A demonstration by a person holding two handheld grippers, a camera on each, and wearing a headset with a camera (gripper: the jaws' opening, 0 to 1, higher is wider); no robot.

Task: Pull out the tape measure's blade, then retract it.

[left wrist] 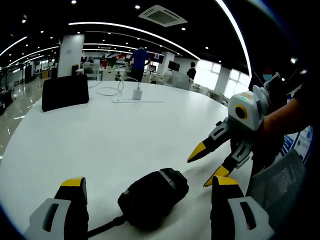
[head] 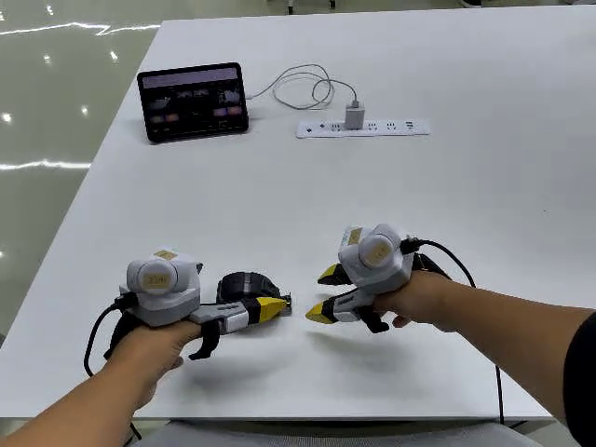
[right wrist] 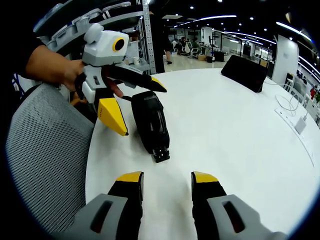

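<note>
Black, rounded tape measure (head: 244,284) lying on the white counter (head: 419,205) near its front edge, between the two claws. The left claw (left wrist: 148,182), with yellow tips, is standing wide open and straddling the tape measure. In the left gripper view a gap is showing on each side of the case, so the jaws are not pressing on it. The right claw (head: 322,294) is hovering just beside the tape measure's near end, pointing at it. Its jaws are partly parted and holding nothing. At the counter's far side a black tablet (head: 193,101) is standing propped up. Near it a white power strip (head: 363,128) is carrying a white charger (head: 355,115) with a looped white cable (head: 298,88).
</note>
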